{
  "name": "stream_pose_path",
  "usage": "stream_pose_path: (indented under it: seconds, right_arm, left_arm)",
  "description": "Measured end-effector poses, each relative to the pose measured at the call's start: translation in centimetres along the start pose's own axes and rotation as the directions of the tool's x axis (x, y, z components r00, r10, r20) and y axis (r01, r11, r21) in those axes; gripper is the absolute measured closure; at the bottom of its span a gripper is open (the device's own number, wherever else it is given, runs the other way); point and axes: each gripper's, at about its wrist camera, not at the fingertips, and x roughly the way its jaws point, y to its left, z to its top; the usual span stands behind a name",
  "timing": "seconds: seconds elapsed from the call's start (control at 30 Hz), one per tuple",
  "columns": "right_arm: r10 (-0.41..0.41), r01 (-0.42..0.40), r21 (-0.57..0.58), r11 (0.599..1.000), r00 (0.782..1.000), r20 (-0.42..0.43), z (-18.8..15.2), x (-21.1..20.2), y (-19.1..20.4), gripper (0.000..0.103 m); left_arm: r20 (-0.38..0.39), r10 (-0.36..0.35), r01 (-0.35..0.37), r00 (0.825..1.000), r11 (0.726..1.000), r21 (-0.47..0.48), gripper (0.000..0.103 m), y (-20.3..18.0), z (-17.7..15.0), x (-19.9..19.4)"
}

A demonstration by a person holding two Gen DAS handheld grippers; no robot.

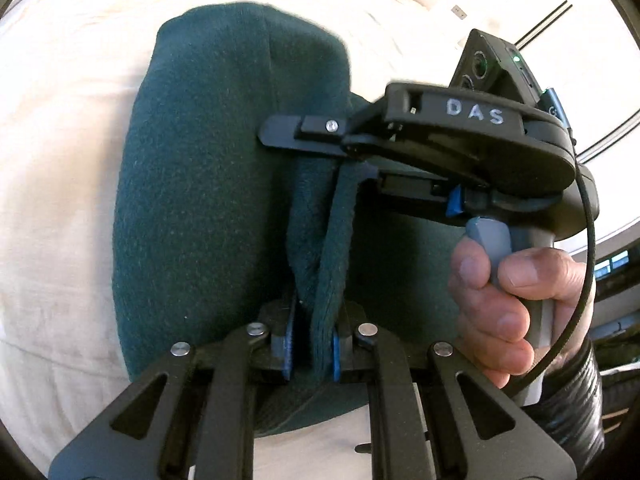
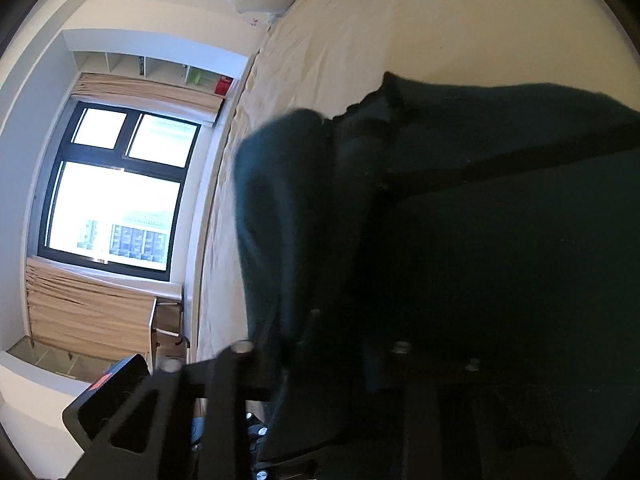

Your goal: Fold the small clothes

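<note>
Teal garment (image 1: 192, 184) — pinched between both grippers, left gripper (image 1: 312, 354), right gripper (image 1: 340, 160).

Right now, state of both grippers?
Left gripper: shut on the green fleece garment.
Right gripper: shut on the same garment's edge.

Fuzzy matt teal fleece garment (image 1: 192, 184), creased cream cotton sheet (image 1: 60, 160), matt black plastic gripper (image 1: 312, 356).
</note>
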Motion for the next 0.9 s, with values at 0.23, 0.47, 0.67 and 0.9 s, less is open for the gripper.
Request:
stream_pose_path:
  seconds: [0.23,0.47,0.67,0.9]
  right_arm:
    - [-0.074,0.076,-0.041,0.996,0.996,0.04,-0.1,-5.4,-0.8,0.088]
    - [-0.124,0.124,0.016,0.992,0.99,0.069,-0.2,-11.2,-4.9,0.089]
    - [-0.12,0.113,0.088,0.99,0.989,0.081,-0.5,-13.3,-8.8,0.089]
    - [-0.098,0.087,0.119,0.989,0.991,0.093,-0.8,-13.6,-8.9,0.082]
  left_arm:
    - [-0.001,-0.046,0.046,0.999,0.998,0.039,0.092,-3.7,-0.3,0.2]
    - [-0.026,-0.093,0.095,0.995,0.989,0.115,0.092,-9.2,-0.9,2.1]
    - [-0.057,-0.131,0.139,0.99,0.974,0.176,0.083,-8.1,-2.0,0.5]
    - [0.055,-0.232,0.213,0.971,0.947,0.241,0.075,-5.7,-3.8,-7.7]
